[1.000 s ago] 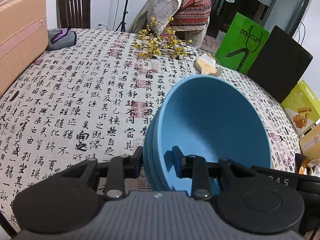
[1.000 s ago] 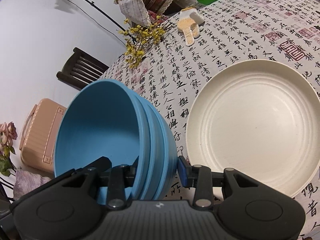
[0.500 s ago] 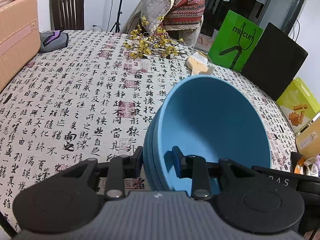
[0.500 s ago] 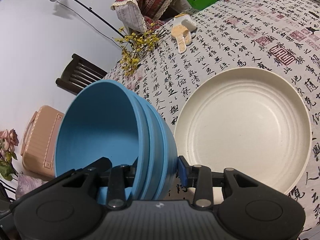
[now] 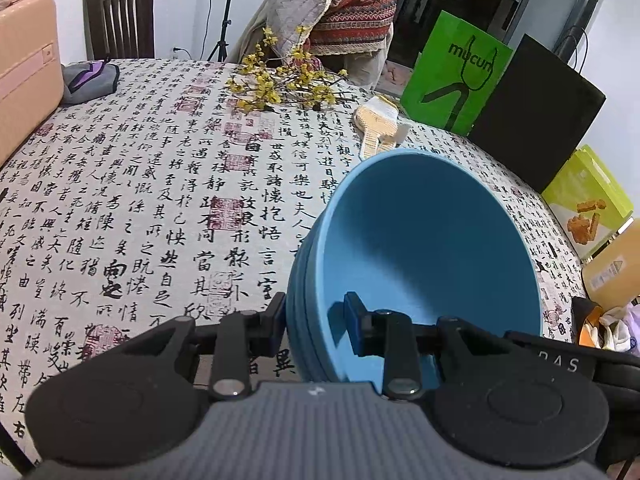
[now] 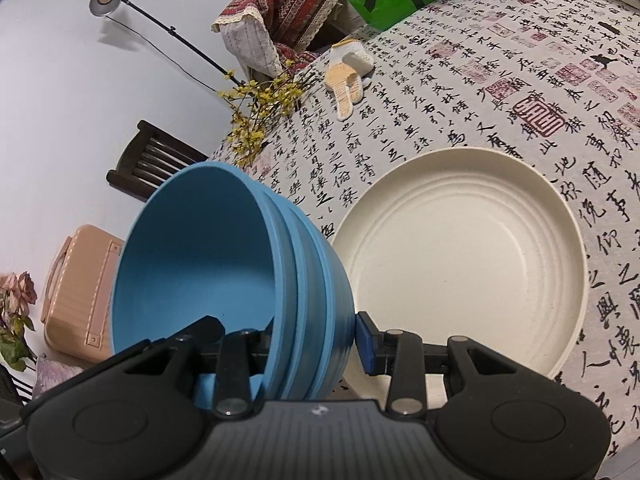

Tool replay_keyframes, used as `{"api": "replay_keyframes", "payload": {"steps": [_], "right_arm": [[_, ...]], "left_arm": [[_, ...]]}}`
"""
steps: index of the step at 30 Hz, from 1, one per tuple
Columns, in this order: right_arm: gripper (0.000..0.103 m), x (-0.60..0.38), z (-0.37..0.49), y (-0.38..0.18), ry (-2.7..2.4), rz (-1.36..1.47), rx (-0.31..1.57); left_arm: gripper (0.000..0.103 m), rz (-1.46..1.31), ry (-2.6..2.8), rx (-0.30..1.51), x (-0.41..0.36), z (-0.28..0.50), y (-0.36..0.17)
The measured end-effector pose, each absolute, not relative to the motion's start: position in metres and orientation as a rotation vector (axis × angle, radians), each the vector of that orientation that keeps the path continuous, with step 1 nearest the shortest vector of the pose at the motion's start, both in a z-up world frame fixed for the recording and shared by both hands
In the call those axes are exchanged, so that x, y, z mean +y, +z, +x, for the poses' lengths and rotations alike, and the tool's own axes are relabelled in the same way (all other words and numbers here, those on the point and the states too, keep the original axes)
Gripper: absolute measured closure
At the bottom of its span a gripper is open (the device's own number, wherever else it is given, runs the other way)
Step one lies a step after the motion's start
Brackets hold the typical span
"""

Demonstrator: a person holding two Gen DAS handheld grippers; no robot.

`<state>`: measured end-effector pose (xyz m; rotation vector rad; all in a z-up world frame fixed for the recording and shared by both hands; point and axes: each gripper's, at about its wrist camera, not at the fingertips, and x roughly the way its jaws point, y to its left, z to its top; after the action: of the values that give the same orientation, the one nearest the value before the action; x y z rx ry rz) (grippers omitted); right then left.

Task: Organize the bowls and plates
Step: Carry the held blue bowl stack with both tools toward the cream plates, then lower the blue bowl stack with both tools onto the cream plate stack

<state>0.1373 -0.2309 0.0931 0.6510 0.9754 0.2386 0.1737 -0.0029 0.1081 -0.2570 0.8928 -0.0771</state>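
Note:
A stack of nested blue bowls (image 5: 420,248) hangs tilted above the calligraphy-print tablecloth (image 5: 160,200), held from both sides. My left gripper (image 5: 316,312) is shut on the stack's left wall, one pad inside the top bowl and one outside. My right gripper (image 6: 316,336) is shut on the blue bowls (image 6: 200,264) at the opposite wall, with its outer pad showing and its inner one hidden. A cream ribbed plate (image 6: 468,256) lies flat on the cloth just right of the bowls in the right wrist view. It does not appear in the left wrist view.
A peach suitcase (image 5: 24,72) stands at the table's left edge beside a grey pouch (image 5: 88,80). Yellow flower twigs (image 5: 280,88) and a knitted glove (image 5: 378,124) lie at the far side. Green (image 5: 456,72) and black (image 5: 532,112) bags and snack boxes (image 5: 588,204) line the right edge.
Both grippers have carried the bowl stack sideways together. In the right wrist view the cream plate has slid closer to the bowls. The grips are unchanged.

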Motion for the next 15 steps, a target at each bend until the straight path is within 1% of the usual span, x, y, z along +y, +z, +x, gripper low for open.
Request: {"api": "replay_keyframes", "payload": {"steps": [15], "right_arm": [[0.067, -0.255, 0.133, 0.092, 0.205, 0.669, 0.963]], "left_arm": [[0.073, -0.254, -0.109, 0.909, -0.025, 0.178, 0.105]]}}
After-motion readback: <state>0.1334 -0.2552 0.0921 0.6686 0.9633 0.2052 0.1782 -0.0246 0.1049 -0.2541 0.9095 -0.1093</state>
